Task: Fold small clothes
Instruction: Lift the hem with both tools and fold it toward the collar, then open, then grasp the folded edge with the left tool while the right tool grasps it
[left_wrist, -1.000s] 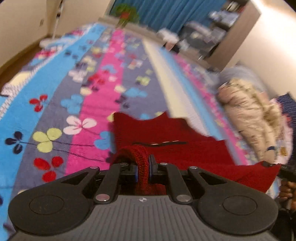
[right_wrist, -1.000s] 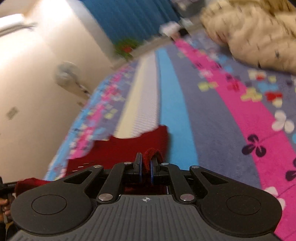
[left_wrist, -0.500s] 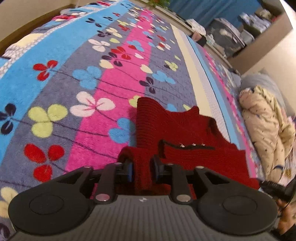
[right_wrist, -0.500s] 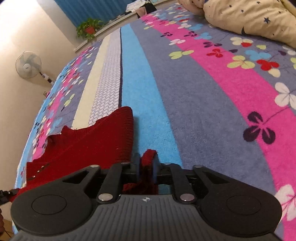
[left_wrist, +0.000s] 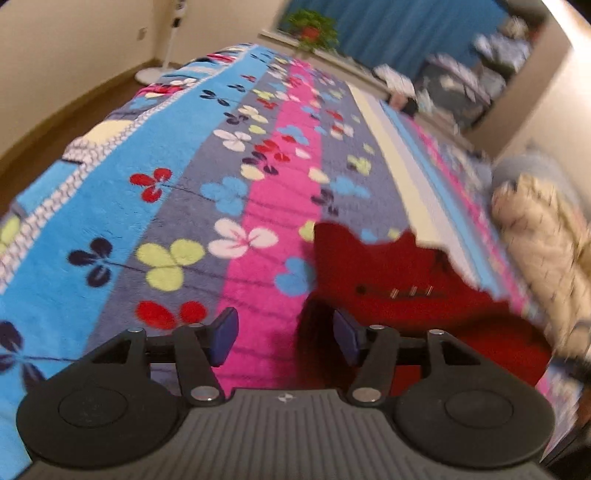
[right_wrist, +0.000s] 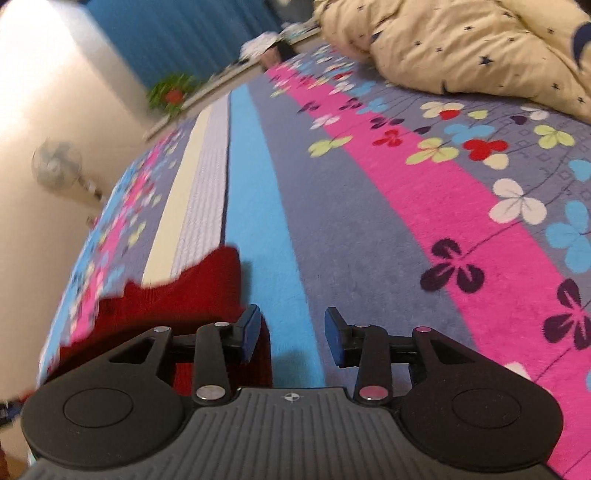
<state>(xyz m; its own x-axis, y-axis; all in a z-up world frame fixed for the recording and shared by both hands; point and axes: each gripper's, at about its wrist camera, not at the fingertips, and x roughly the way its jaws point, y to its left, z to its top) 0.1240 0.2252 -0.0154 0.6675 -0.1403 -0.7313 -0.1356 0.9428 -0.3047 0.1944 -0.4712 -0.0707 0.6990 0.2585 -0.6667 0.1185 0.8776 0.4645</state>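
A small red knitted garment (left_wrist: 413, 291) lies flat on the flowered bedspread (left_wrist: 184, 192), a dark strip with small metal clasps across its middle. My left gripper (left_wrist: 284, 334) hovers at its left edge, jaws opening, with only bedspread and the garment's dark rim showing between the pads. In the right wrist view the same red garment (right_wrist: 177, 306) lies to the lower left. My right gripper (right_wrist: 291, 334) is just beside its right edge, jaws opening over the blue stripe, nothing between them.
A cream quilt with small stars (right_wrist: 461, 48) is heaped on the bed at the far right. A standing fan (right_wrist: 59, 170) is by the wall, and a potted plant (left_wrist: 310, 26) sits before blue curtains. Cluttered shelves (left_wrist: 472, 74) stand beyond the bed.
Both grippers have let go of the red garment and their jaws have spread apart. The garment's lifted corners now lie down on the bedspread. Both cameras have shifted.
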